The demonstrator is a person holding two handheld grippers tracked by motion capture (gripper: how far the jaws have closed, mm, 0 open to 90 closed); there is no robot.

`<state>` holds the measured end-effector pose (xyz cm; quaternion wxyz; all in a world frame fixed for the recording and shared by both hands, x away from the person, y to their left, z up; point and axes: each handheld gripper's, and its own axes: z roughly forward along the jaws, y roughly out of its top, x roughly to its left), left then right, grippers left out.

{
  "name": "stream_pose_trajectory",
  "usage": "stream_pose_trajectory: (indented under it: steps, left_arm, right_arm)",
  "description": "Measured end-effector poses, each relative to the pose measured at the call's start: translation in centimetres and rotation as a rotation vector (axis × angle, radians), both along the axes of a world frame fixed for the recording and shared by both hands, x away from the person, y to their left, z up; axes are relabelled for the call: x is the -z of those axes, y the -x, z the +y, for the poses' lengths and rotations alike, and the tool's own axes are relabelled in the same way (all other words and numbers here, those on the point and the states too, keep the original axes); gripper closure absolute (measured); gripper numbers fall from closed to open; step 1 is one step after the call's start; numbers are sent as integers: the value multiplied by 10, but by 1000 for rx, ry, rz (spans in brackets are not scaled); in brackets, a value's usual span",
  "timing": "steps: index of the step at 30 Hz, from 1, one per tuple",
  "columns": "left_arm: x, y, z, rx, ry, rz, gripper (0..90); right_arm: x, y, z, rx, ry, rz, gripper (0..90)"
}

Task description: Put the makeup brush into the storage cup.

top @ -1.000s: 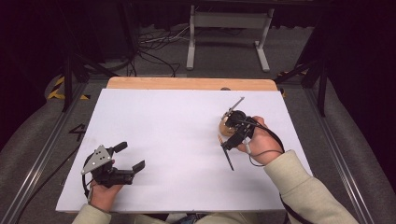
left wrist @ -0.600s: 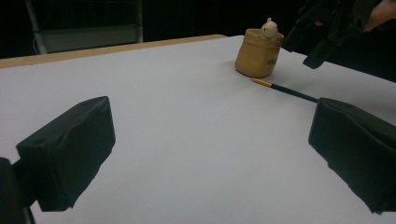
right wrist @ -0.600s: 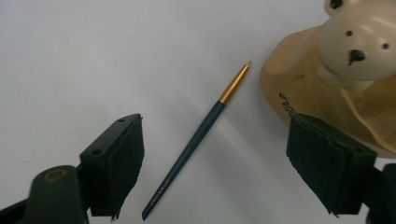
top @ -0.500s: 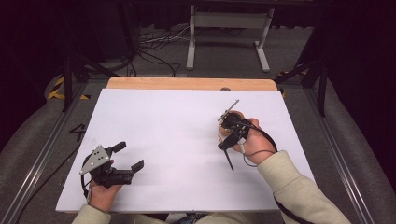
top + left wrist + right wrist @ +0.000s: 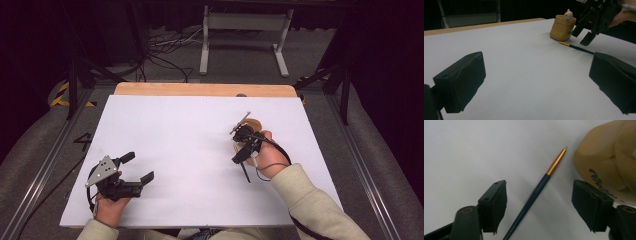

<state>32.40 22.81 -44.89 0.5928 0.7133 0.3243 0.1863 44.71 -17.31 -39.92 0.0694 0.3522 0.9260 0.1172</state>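
Right gripper view: the right gripper [image 5: 539, 205], jaws apart and just closing, straddles the untouched paintbrush [image 5: 537, 191] at centre; left gripper [image 5: 131, 169] gapes wide.

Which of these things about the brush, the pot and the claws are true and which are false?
1. The paintbrush lies flat on the white table. True.
2. The right claw squeezes the paintbrush. False: its jaws have just been closing, but the brush lies between them untouched.
3. The tan pot lies tipped over. False: it stands upright.
4. The left claw is open with nothing in it. True.
5. The paintbrush stands inside the pot. False: it lies beside it.
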Motion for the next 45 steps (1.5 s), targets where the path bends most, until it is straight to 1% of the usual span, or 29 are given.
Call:
stream_pose_trajectory:
  steps: [1, 4, 8, 10, 14, 15, 19, 20, 23, 25, 26, 27, 29, 31, 34, 36, 43, 45]
  left_arm:
    - [0, 0, 0, 1, 1, 0, 14]
    - [0, 0, 0, 2, 2, 1, 14]
    - [0, 0, 1, 1, 12, 2, 15]
    - [0, 0, 1, 2, 11, 4, 15]
    - [0, 0, 1, 8, 11, 4, 16]
    - [0, 0, 1, 11, 11, 11, 16]
    - [-1, 0, -1, 16, 14, 8, 15]
    - [-1, 0, -1, 17, 13, 9, 15]
    - [-1, 0, -1, 15, 13, 8, 16]
    - [-1, 1, -1, 19, 13, 4, 15]
    - [-1, 1, -1, 19, 13, 4, 15]
    - [-1, 1, -2, 21, 13, 4, 15]
    - [-2, 1, -2, 23, 12, 2, 15]
    - [-2, 1, -2, 23, 13, 3, 15]
    - [-2, 1, -2, 22, 14, 2, 16]
    - [-2, 1, -2, 23, 14, 2, 15]
    - [-2, 1, -1, 22, 14, 2, 16]
    - [-2, 1, -1, 22, 14, 1, 16]
  right_arm:
    - [3, 0, 1, -3, 9, 0, 320]
    - [5, 0, 2, -5, 18, 3, 342]
    - [10, -1, 3, 10, 41, -8, 422]
    - [12, -2, 3, 22, 45, -6, 435]
    - [14, -3, 4, 29, 46, -7, 455]
    - [15, -3, 4, 29, 48, -9, 461]
    - [17, -3, 5, 28, 59, -5, 513]
    - [18, -3, 5, 30, 64, 2, 523]
    - [19, -3, 6, 33, 66, 7, 548]
    - [20, -3, 6, 27, 72, 7, 582]
    - [20, -3, 6, 27, 72, 7, 582]
    - [20, -3, 7, 28, 73, 16, 596]
    - [20, -3, 8, 24, 67, 20, 630]
    - [20, -3, 8, 23, 67, 22, 639]
    - [20, -2, 10, 21, 68, 26, 684]
    - [20, -2, 10, 22, 67, 32, 697]
    - [20, 0, 14, 5, 75, 43, 819]
    - [20, 0, 14, 5, 74, 46, 821]
